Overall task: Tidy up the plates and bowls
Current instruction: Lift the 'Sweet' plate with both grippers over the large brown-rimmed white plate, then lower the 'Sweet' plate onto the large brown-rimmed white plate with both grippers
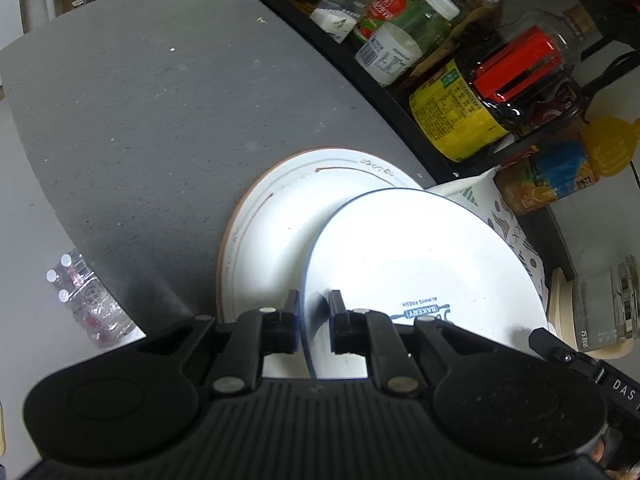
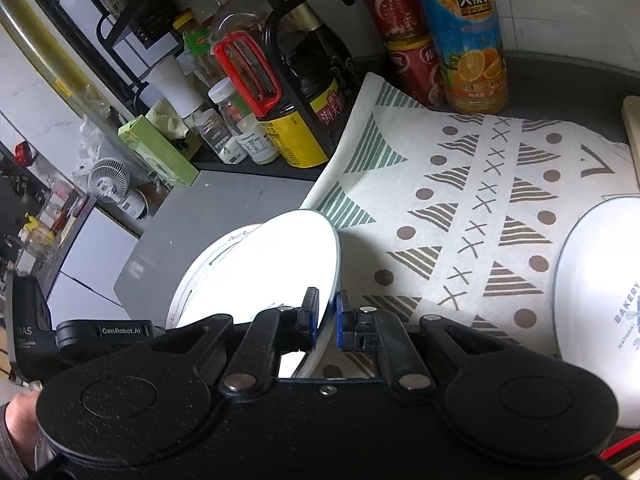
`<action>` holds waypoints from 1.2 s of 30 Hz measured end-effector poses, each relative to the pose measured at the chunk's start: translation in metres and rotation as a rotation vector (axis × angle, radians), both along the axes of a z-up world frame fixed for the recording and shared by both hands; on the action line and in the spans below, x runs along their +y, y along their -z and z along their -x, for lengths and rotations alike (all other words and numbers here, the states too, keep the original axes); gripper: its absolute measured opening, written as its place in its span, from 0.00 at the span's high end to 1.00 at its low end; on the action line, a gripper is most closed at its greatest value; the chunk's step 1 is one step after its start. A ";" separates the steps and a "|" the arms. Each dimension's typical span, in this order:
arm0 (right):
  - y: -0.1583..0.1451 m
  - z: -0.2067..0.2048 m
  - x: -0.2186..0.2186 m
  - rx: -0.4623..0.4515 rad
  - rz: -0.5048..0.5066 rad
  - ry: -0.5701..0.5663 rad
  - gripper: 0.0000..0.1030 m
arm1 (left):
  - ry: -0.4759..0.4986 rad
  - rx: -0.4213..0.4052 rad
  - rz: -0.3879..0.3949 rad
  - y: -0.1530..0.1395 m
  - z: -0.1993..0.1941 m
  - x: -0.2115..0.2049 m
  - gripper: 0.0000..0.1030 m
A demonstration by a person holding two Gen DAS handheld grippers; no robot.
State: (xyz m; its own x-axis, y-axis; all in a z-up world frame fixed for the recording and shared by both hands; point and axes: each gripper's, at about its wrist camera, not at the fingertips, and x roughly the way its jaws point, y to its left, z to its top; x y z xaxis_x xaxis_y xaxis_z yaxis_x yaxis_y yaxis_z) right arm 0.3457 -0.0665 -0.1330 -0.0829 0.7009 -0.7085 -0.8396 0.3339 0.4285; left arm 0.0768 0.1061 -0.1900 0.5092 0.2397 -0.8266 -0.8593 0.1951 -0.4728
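Both tools were on the same piece of crockery, a white round plate with a thin blue rim and a blue "BAKERY" print (image 1: 408, 264). The left tool (image 1: 314, 312) had its two black fingers narrowed onto the near rim, one finger on either side of the edge, pinching it. The right tool (image 2: 328, 316) gripped the same blue-rimmed plate (image 2: 280, 264) at its edge as well, blue-padded fingers (image 2: 340, 324) drawn in tight around the rim.

The plate was tilted, its far side raised, and it overlapped a larger white plate with a brown rim and a thin decorative line (image 1: 276, 220) lying flat on the grey stone-look surface (image 1: 152, 120). From the right wrist view that lower plate (image 2: 200, 276) peeked out on the left, beneath the tilted one.

To the right lay a white cloth mat printed with grey and green triangles, dots and crosses (image 2: 472, 208), and on its far right side sat another white dish with a blue "BAKERY" print (image 2: 600, 292), well apart from the held plate.

A black wire rack (image 2: 128, 24) packed with bottles and jars ran along the back, with a tall orange juice bottle (image 2: 468, 40) standing just beside the mat.
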 end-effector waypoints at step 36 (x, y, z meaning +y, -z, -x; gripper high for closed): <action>0.022 0.016 0.009 0.050 0.055 0.044 0.95 | 0.164 0.201 -0.080 -0.010 -0.015 0.011 0.85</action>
